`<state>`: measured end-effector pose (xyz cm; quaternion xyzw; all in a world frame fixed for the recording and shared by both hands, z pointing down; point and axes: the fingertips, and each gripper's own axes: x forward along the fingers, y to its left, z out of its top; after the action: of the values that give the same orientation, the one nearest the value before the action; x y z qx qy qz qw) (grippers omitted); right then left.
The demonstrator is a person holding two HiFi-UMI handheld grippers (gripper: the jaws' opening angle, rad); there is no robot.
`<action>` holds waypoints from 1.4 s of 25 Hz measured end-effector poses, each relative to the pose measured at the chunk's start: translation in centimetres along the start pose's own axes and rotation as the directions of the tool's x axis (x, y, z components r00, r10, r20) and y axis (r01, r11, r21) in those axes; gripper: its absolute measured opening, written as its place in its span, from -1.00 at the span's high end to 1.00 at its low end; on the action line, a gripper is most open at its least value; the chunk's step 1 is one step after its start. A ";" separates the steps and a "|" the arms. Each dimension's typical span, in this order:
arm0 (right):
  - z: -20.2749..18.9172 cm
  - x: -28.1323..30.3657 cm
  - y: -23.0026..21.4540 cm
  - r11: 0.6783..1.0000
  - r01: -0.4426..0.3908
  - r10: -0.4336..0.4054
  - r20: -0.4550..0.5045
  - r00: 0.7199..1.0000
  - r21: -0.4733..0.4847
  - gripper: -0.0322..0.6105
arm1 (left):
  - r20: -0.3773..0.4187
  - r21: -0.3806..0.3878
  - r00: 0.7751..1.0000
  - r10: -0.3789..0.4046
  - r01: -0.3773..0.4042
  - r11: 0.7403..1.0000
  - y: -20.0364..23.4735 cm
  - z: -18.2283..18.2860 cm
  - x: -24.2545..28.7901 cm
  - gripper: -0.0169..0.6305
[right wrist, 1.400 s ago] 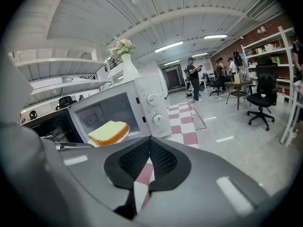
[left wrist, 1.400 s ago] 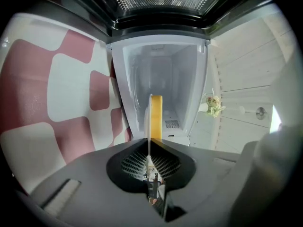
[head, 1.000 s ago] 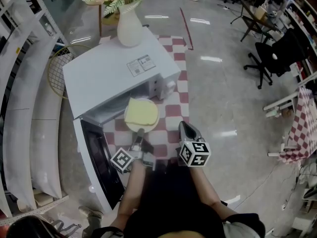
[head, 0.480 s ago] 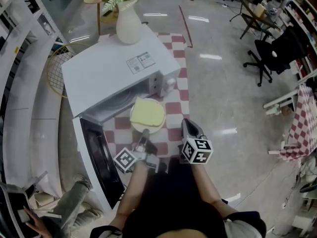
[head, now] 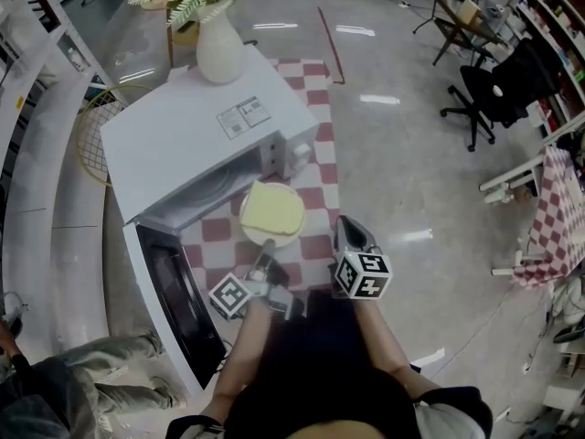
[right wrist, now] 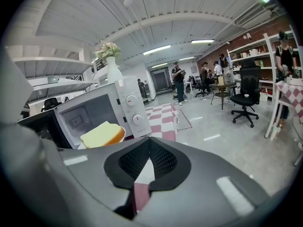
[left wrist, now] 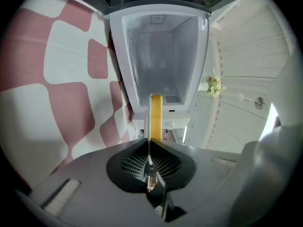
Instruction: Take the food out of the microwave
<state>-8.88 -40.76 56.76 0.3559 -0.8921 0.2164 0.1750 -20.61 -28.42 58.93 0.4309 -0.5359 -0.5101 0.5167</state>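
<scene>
A yellow bread slice (head: 271, 208) lies on a round white plate (head: 252, 237), held just outside the open white microwave (head: 196, 135), over the red-and-white checked tablecloth (head: 315, 195). My left gripper (head: 266, 247) is shut on the plate's near rim. In the left gripper view the plate (left wrist: 148, 126) and bread (left wrist: 155, 117) show edge-on between the jaws of the left gripper (left wrist: 149, 150), with the empty microwave cavity (left wrist: 161, 56) behind. My right gripper (head: 348, 227) hovers to the right of the plate, jaws together and empty. The right gripper view shows the bread (right wrist: 102, 134) to the left of the right gripper (right wrist: 149, 141).
The microwave door (head: 169, 291) hangs open toward the lower left. A white vase of flowers (head: 219, 48) stands on the microwave's top. A person's legs (head: 101, 373) are on the floor at the lower left. Office chairs (head: 498, 90) stand far right.
The plate with the bread has come a little further out from the microwave mouth, toward the right. The right gripper has shifted slightly. A bystander's legs have come into view at lower left.
</scene>
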 end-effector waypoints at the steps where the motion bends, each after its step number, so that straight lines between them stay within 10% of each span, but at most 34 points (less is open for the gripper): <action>1: 0.0 -0.1 -0.4 1.000 0.008 -0.008 0.002 1.000 0.000 0.90 | 0.002 0.003 1.000 -0.013 0.013 1.000 0.1 0.0 0.2 0.88; 35: 0.3 -1.7 -3.7 0.996 0.090 -0.089 0.050 0.995 -0.020 0.90 | -0.040 0.010 0.999 -0.034 0.034 0.999 -0.2 -2.0 0.1 0.88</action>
<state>-5.13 -42.43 56.66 0.3989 -0.8816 0.1897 0.1663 -18.67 -28.77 58.64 0.4529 -0.5208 -0.5070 0.5163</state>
